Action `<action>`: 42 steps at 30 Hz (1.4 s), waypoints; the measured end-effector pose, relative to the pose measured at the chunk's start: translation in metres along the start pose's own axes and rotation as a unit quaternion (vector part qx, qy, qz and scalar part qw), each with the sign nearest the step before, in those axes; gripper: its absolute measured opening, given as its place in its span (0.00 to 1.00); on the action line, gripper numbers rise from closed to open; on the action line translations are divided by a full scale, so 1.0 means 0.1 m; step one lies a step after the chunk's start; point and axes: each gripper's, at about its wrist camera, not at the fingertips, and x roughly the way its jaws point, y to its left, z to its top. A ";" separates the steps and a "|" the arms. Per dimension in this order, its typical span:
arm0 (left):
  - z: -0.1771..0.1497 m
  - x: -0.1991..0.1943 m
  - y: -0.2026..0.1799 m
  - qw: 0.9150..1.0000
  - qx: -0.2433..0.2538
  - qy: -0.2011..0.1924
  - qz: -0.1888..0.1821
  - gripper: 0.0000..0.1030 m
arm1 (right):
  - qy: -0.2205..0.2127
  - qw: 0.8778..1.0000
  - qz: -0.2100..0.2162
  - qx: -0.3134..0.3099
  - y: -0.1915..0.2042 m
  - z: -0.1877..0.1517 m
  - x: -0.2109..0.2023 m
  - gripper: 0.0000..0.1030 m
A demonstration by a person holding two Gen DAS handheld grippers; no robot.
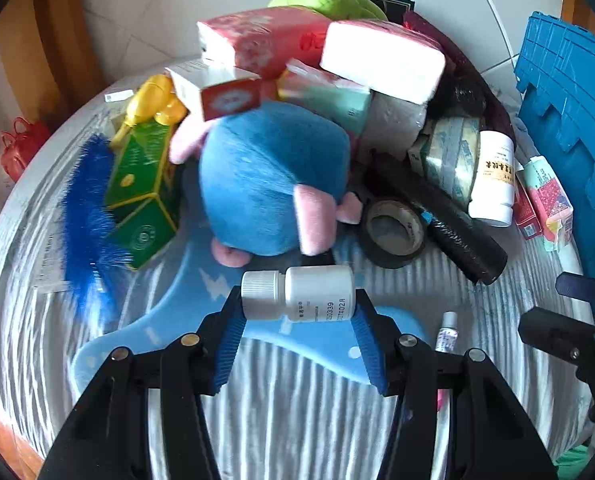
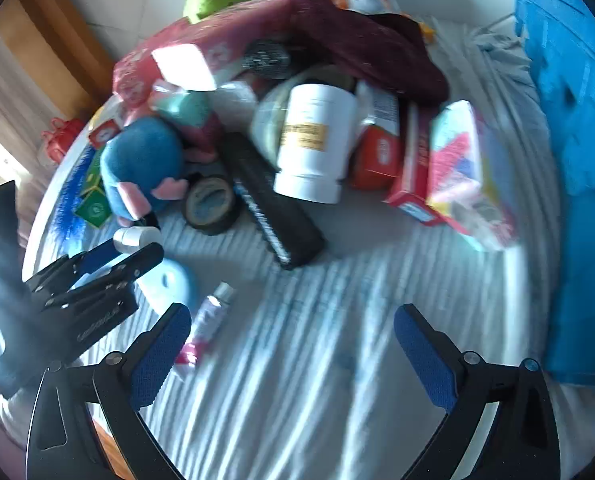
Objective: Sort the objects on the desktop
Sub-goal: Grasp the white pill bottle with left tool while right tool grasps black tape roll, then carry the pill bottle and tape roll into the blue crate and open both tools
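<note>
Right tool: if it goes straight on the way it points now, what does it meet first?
Probably the bare striped cloth: nothing lies between the open right tool. The black roll lies further ahead; depth is unclear.

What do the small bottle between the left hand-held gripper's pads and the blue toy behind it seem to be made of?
Small white bottle: apparently smooth, slightly glossy plastic, with a ribbed screw cap and printed label. Blue plush toy: soft fuzzy fabric, matte nap, pink fabric limbs; probably stuffed.
</note>
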 end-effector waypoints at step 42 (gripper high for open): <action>1.02 -2.07 -1.16 0.954 0.124 -0.252 -0.108 0.50 | -0.394 0.909 -0.122 -0.066 0.31 0.25 -2.72 0.54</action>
